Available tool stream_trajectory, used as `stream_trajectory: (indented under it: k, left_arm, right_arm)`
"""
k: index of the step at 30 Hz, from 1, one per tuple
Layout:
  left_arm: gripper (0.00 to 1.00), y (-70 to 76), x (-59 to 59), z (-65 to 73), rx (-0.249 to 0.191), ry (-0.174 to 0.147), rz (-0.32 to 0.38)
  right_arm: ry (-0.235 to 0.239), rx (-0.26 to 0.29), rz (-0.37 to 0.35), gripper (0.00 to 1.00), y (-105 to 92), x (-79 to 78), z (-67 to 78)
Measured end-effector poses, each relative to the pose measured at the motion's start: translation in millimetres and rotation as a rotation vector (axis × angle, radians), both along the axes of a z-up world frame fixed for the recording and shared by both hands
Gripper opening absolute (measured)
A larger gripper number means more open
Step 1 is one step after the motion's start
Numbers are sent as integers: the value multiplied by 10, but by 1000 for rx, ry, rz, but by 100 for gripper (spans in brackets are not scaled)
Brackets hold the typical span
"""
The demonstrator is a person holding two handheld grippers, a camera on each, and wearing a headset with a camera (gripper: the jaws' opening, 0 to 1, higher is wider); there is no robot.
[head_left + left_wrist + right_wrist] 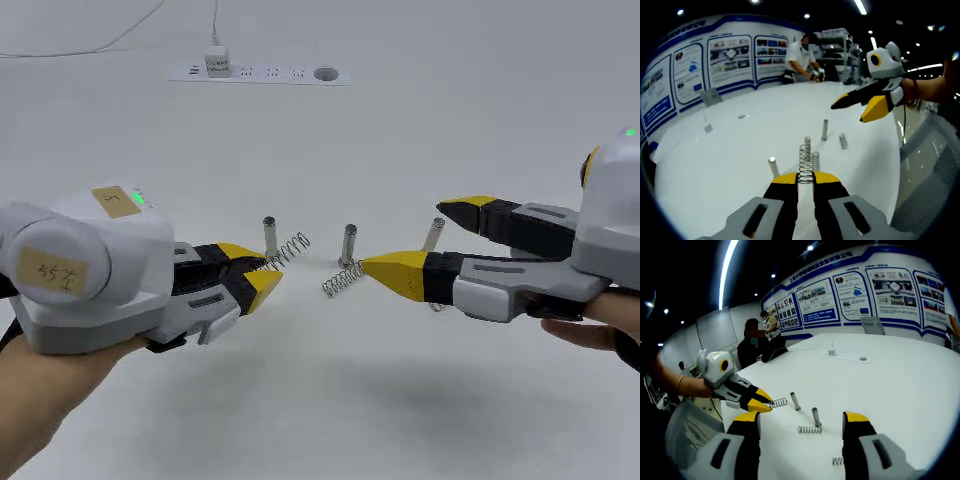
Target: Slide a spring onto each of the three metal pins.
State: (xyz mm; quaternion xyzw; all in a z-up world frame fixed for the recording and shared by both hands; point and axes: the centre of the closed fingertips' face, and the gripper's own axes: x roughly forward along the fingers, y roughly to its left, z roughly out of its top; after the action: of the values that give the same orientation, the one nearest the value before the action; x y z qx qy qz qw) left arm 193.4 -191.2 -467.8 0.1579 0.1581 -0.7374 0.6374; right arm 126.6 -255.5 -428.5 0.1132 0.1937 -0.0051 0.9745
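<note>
Gripping a spring (290, 248) by one end, the left gripper (268, 272) is clamped just beside the left pin (269, 232); the right gripper (402, 236) has its jaws apart. A second spring (343, 279) lies by the middle pin (349, 243). Likely light, bendy coils: hold near an end, bore clear.

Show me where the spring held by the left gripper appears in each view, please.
Head view: the spring is left of centre, sticking out of the left gripper.
Left gripper view: the spring is bottom centre, rising from between the jaws.
Right gripper view: the spring is lower left, at the left gripper's tips.
Shared landmark: the pin standing close beside it.
</note>
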Motion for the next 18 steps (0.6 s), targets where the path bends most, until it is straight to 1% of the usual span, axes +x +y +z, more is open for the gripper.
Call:
stream_trajectory:
  k: [1, 2, 6, 7, 9, 11, 13, 15, 18]
  left_arm:
    - [10, -3, -10, 31, -15, 21, 12]
    - [10, 3, -21, 63, -27, 34, 18]
    - [10, 13, -62, 154, -62, 34, 26]
    - [10, 14, -69, 187, -75, 40, 34]
    - [10, 17, -77, 233, -94, 39, 46]
    - [10, 27, -97, 272, -109, 46, 56]
    - [10, 35, -121, 306, -123, 40, 56]
    - [10, 44, -146, 339, -137, 47, 57]
    - [10, 52, -178, 383, -157, 57, 61]
  right_arm:
    - [-6, 8, 2, 66, 19, 17, 13]
    - [-11, 22, 4, 65, 48, 38, 24]
    - [-31, 65, 8, 61, 142, 109, 59]
    - [-35, 83, 8, 60, 173, 133, 66]
    - [-45, 101, 16, 58, 226, 167, 85]
    - [-52, 122, 23, 56, 278, 203, 102]
    - [-67, 162, 32, 54, 340, 237, 133]
    - [-85, 199, 32, 52, 380, 271, 166]
    - [-93, 239, 36, 47, 434, 305, 183]
